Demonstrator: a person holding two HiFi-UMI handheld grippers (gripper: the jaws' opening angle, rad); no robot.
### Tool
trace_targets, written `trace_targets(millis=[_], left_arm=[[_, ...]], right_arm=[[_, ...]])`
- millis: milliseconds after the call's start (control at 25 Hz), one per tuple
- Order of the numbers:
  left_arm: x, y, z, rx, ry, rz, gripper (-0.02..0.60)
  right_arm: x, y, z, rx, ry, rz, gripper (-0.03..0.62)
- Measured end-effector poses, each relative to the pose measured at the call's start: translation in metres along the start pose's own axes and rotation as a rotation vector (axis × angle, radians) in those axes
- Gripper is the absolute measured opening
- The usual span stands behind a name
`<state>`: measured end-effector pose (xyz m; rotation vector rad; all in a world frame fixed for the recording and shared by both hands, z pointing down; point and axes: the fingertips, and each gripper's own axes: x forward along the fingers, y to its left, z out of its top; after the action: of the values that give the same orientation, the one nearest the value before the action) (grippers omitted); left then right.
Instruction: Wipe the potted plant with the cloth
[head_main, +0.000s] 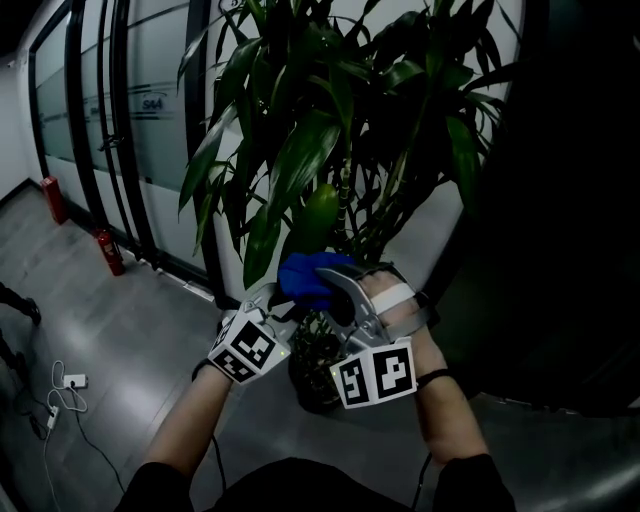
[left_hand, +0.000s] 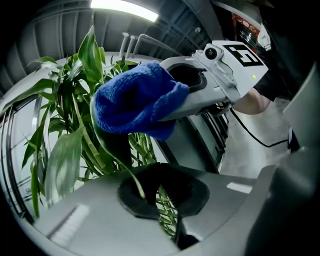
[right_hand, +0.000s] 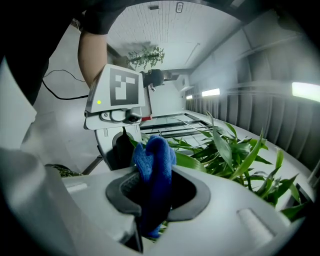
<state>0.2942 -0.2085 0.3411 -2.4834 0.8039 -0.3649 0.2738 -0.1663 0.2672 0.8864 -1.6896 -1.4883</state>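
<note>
Left gripper (left_hand: 150, 202) jaws pinched a long green leaf (head_main: 318, 218); right gripper (right_hand: 150, 200), clenching the blue terry cloth (right_hand: 156, 159), needed light, supported strokes.

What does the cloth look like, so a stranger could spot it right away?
Find the tall potted plant by the glass wall. Below its leaves, the right gripper clamps the cloth against a leaf: a fuzzy bundle, the only blue thing among green.

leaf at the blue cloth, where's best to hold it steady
Pinch the leaf near its hanging tip, from below, pads on its flat faces: it is thin and droops, so tension at the tip keeps it taut under the cloth. The left gripper seems placed so.
</note>
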Motion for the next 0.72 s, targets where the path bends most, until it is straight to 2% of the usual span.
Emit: trace_targets(millis=[120,320,480,560,720], left_arm=[[-0.003,-0.009,-0.007,-0.037,-0.014,-0.006,0.007],[-0.006,-0.031,-0.035,-0.167,-0.025,-0.027,0.007],[-0.027,-0.031,-0.058,-0.235,-0.043,0.019,0.007],[-0.042,-0.025,-0.067,-0.277,-0.068,0.067,0.006],[-0.073,-0.027,-0.090,-0.385,-0.120,0.151,0.006]], right_arm=[[0.000,0.016,0.002,0.027,0.000,0.025,0.091],[0.000,0.039,-0.004,0.148,0.005,0.065,0.091],[0.001,0.060,-0.008,0.251,0.011,0.090,0.091],[-0.002,0.070,-0.004,0.344,-0.010,0.092,0.091],[-0.011,0.093,0.016,0.634,-0.084,0.072,0.091]])
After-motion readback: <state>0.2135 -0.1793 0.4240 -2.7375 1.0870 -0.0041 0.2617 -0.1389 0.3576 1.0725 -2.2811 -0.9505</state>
